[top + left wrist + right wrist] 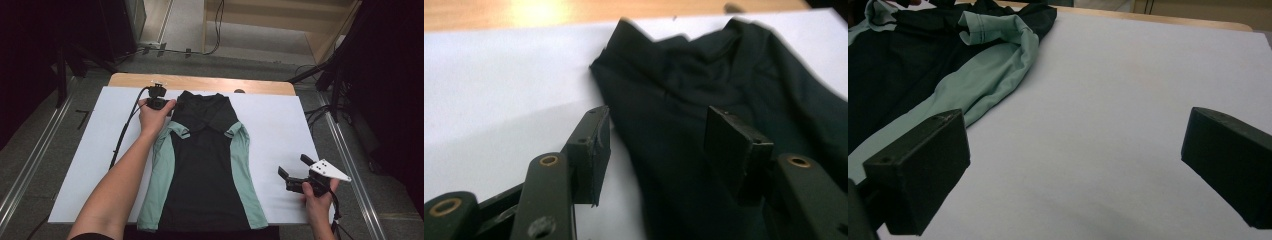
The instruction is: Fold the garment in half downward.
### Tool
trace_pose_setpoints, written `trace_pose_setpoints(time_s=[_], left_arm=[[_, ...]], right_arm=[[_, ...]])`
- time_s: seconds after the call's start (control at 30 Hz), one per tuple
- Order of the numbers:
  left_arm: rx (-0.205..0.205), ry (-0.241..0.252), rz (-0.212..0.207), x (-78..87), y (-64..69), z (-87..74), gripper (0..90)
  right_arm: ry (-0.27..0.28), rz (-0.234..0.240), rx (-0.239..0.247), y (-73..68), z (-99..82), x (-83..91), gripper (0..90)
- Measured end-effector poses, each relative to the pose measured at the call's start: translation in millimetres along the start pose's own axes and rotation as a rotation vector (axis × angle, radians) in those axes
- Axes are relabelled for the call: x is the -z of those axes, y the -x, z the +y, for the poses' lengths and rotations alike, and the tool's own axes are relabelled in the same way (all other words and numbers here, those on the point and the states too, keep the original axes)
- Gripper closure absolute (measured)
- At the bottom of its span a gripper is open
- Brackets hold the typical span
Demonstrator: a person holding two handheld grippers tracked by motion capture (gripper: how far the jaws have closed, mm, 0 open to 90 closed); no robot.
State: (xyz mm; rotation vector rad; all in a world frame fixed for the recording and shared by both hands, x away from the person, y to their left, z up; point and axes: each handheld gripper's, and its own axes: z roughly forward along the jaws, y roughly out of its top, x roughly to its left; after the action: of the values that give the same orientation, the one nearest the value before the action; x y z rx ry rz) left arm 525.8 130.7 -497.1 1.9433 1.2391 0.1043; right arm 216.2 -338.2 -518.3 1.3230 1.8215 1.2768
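Note:
A black shirt with mint-green sleeves lies flat on the white sheet, its collar end toward the far edge. My left gripper sits at the shirt's far left shoulder, held in a hand. In the left gripper view, its jaws stand half apart, and the edge of the black cloth lies between them; one pad is over the white sheet, the other over the cloth. My right gripper hovers over bare sheet right of the shirt, jaws wide. The right gripper view has nothing between them.
A wooden table edge shows beyond the sheet. Cables trail from the left gripper across the sheet's left part. Metal rails run along both sides of the table. Dark stands flank the far corners.

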Motion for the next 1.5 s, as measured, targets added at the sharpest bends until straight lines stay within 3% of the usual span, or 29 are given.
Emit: trace_pose_setpoints(time_s=[0.2,0.33,0.5,0.63,1.07,1.5], left_arm=[[0.02,-0.02,-0.01,-4.0,1.5,-1.4,45.4],[0.018,-0.037,-0.019,-6.2,5.1,-0.7,51.3],[-0.001,-0.061,-0.009,-8.3,8.3,-1.2,72.2],[0.001,-0.055,-0.032,-5.3,7.0,-0.5,85.0],[-0.067,0.032,-0.083,14.0,22.5,7.4,86.6],[-0.098,0.1,-0.131,31.0,36.7,7.2,86.7]], right_arm=[[0.0,0.0,0.003,0.2,0.1,-0.5,0.0],[-0.005,-0.002,0.005,0.0,0.2,-0.9,0.0],[-0.006,-0.002,0.005,0.0,0.1,-1.1,0.0],[-0.007,0.0,0.003,0.0,0.1,-1.2,0.0],[-0.004,-0.008,0.018,-1.4,0.3,-1.6,0.0],[-0.004,-0.03,0.012,-1.7,5.1,0.9,0.0]])
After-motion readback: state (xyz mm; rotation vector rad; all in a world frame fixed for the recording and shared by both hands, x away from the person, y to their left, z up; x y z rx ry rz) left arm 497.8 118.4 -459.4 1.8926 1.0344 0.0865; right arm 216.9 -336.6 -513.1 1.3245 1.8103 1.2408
